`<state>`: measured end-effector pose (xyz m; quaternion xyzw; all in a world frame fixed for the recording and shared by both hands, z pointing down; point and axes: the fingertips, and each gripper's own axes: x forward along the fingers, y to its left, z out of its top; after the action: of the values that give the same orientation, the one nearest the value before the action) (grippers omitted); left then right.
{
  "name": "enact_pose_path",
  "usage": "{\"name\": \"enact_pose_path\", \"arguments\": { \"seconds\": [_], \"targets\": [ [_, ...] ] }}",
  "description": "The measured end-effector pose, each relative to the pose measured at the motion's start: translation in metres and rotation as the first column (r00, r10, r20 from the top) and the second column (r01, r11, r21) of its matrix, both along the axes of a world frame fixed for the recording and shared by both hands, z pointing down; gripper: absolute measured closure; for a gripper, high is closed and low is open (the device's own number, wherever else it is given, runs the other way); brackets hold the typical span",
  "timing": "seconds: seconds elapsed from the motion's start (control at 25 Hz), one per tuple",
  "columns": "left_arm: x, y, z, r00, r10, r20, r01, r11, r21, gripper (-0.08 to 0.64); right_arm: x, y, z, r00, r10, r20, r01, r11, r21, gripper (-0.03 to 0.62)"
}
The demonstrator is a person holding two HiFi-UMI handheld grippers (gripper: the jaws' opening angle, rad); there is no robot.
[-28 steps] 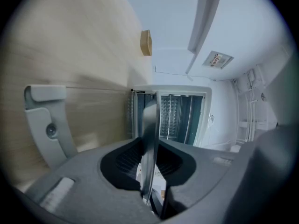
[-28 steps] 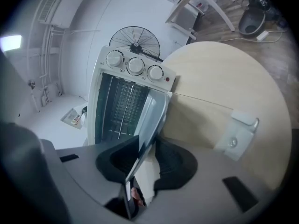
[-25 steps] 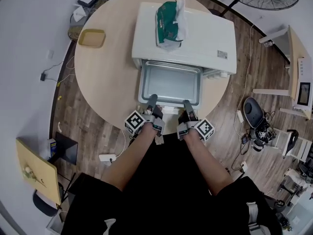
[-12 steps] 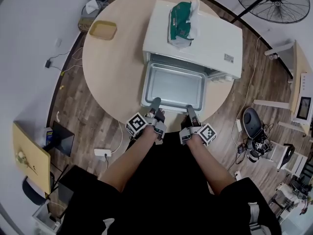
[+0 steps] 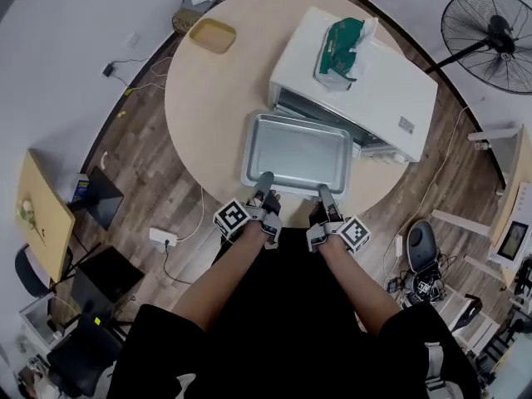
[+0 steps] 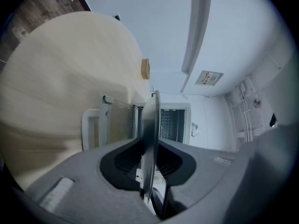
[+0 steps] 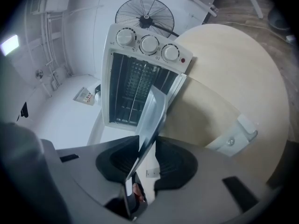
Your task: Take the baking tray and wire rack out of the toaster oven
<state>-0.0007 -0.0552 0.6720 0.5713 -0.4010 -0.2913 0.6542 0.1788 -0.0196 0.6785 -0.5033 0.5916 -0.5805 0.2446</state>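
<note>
Over the table [image 5: 199, 106], left gripper [image 5: 264, 179] and right gripper [image 5: 324, 190] jaws clamp the baking tray [image 5: 299, 150], now withdrawn

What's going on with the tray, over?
Left gripper, right gripper shut on baking tray rim. Tray out in front of toaster oven. Green bag on top, not blocking.

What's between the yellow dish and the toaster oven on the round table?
Nothing: only bare table top lies between the yellow dish and the toaster oven, as the head view shows.
</note>
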Motion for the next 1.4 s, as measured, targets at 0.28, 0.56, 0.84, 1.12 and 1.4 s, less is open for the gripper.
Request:
{"name": "enact_pose_path", "arguments": {
  "seconds": [0.28, 0.56, 0.84, 1.12, 1.4],
  "targets": [
    [-0.019, 0.019, 0.0, 0.987, -0.16, 0.008, 0.16, 0.987, 0.007, 0.485, -0.02, -0.01, 0.0, 0.983, -0.182, 0.033, 0.182, 0.983, 0.001, 0.483],
    [-0.049, 0.031, -0.006, 0.97, -0.243, -0.027, 0.244, 0.969, 0.028, 0.485, -0.052, -0.015, 0.001, 0.957, -0.289, 0.028, 0.289, 0.957, -0.011, 0.485],
    [-0.088, 0.032, -0.009, 0.955, -0.295, -0.03, 0.295, 0.955, 0.023, 0.483, -0.09, -0.024, -0.005, 0.942, -0.336, 0.004, 0.336, 0.942, -0.017, 0.485],
    [-0.133, 0.026, -0.007, 0.943, -0.333, -0.023, 0.334, 0.943, 0.015, 0.484, -0.135, -0.037, -0.01, 0.932, -0.363, 0.013, 0.364, 0.931, -0.039, 0.485],
    [-0.178, 0.019, -0.005, 0.929, -0.368, -0.037, 0.368, 0.93, -0.007, 0.484, -0.181, -0.053, -0.009, 0.907, -0.42, -0.022, 0.418, 0.907, -0.047, 0.483]
  ]
}}
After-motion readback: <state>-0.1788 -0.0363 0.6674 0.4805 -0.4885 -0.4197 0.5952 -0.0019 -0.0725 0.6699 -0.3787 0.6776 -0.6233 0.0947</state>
